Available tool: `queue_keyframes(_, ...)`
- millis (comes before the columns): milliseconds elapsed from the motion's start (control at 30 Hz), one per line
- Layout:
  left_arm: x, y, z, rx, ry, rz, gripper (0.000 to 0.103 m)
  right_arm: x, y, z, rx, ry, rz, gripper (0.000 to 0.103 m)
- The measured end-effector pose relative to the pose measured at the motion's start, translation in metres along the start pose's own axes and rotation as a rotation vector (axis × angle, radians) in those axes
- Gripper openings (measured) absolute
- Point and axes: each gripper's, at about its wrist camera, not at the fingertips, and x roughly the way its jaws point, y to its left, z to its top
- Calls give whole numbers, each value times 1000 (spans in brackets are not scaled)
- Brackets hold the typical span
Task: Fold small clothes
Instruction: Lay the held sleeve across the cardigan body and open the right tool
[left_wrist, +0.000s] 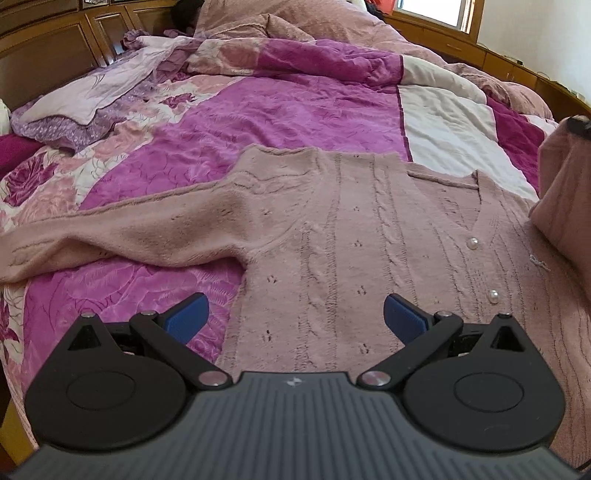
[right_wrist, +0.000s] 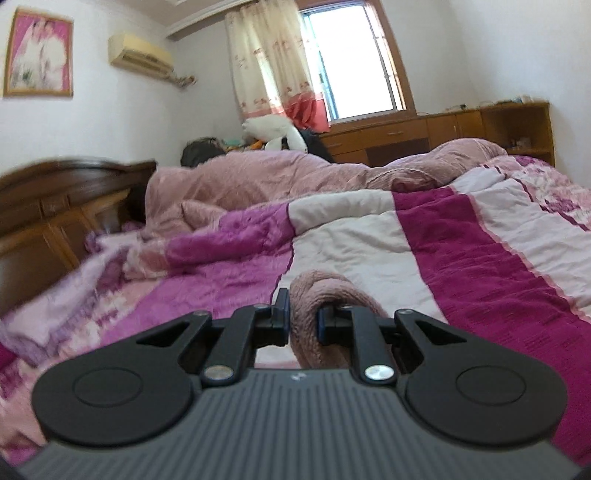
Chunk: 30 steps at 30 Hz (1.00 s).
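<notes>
Purple and pink quilt (left_wrist: 288, 110) covers the bed, and the pink sweater (left_wrist: 351, 236) lies flat on it under the wide-open left gripper (left_wrist: 293, 314). Over the quilt, the right gripper (right_wrist: 303, 315) pinches a lifted sweater sleeve (right_wrist: 325, 291).

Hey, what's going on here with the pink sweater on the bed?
A person with a gripper in each hand is folding a pink knitted cardigan laid out flat on a purple and white quilt. The right gripper is shut on a fold of the pink knit and holds it lifted above the quilt. The left gripper is open, hanging over the cardigan's body and holding nothing. One sleeve is spread out to the side, not yet folded in.
</notes>
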Motion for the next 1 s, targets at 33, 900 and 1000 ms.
queue_keyframes(33,1,1,0,-3,1,0,103,5,6,-7,-6,17,2,17)
queue_keyframes(900,5,19,-5,-50,11,-23,103,18,49,-88,145,435,181,69)
queue_keyframes(1000,3,11,-2,-30,2,-39,103,1,40,-82,180,444,193,69)
